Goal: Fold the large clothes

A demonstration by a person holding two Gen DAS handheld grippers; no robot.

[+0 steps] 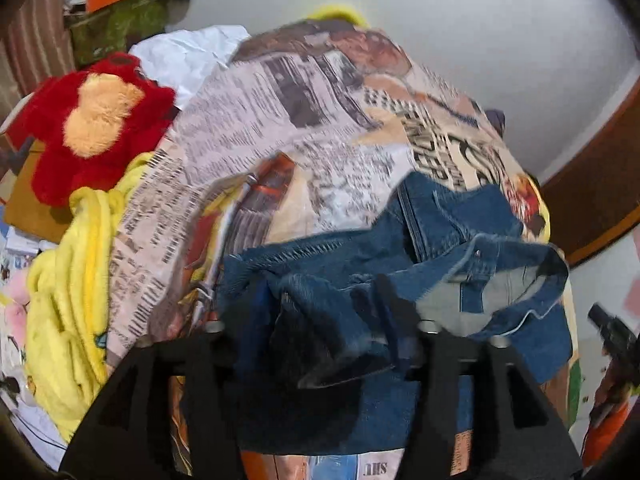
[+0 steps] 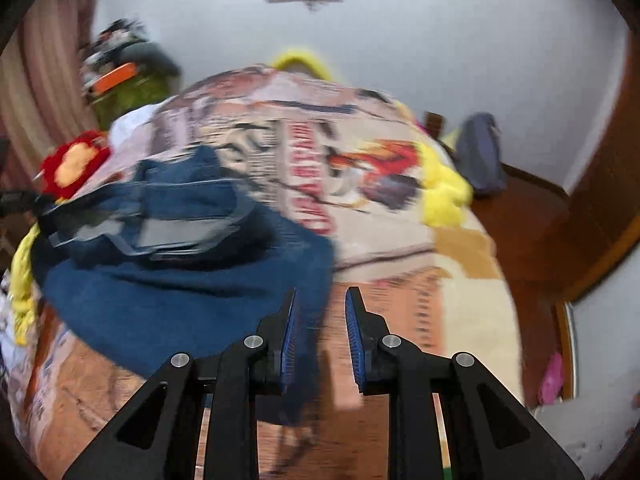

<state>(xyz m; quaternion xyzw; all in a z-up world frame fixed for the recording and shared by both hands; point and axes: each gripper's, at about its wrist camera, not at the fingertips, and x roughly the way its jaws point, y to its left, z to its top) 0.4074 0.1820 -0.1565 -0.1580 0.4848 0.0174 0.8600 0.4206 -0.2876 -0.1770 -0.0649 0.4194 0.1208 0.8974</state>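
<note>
Here jeans [image 1: 360, 280] bunched between left hand-held gripper [image 1: 320, 312] fingers.

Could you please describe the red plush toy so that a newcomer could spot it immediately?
Find the bed under the newspaper-print cover. At its left edge, above the yellow blanket, sits the red plush toy. Only it is fluffy red, with a pale orange patch.

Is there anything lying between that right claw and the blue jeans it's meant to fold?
Nothing visible. The right claw hangs just above the printed bedspread, right by the jeans, whose near edge runs past its left finger. Nothing lies between them.
</note>
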